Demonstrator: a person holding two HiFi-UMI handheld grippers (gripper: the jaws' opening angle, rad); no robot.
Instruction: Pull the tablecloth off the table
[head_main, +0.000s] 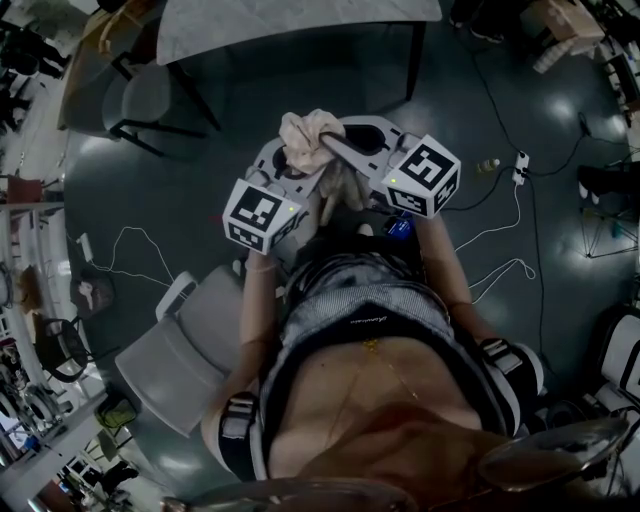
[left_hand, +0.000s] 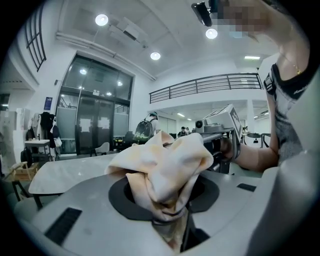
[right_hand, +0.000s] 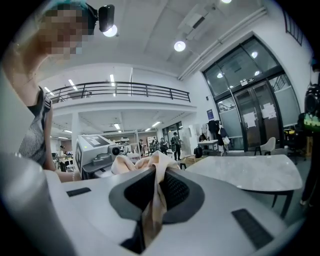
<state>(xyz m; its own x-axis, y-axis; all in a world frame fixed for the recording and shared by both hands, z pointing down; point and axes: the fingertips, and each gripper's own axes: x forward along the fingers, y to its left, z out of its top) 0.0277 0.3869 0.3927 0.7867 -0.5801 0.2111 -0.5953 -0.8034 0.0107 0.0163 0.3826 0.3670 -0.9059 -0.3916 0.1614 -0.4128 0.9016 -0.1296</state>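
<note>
Held the cream tablecloth (head_main: 308, 138) bunched in mid-air before the chest, off the pale-topped table (head_main: 300, 25) and well short of it. Gripped a thick wad of cloth in the left gripper (left_hand: 169, 215), jaws part closed and pressing on the folds. Pinched a thinner strip in the right gripper (right_hand: 152, 195), jaws almost together on it. Held both grippers close side by side, tips meeting at the bundle, above dark floor (head_main: 250, 90), near a grey chair (head_main: 175, 355) at the left.
</note>
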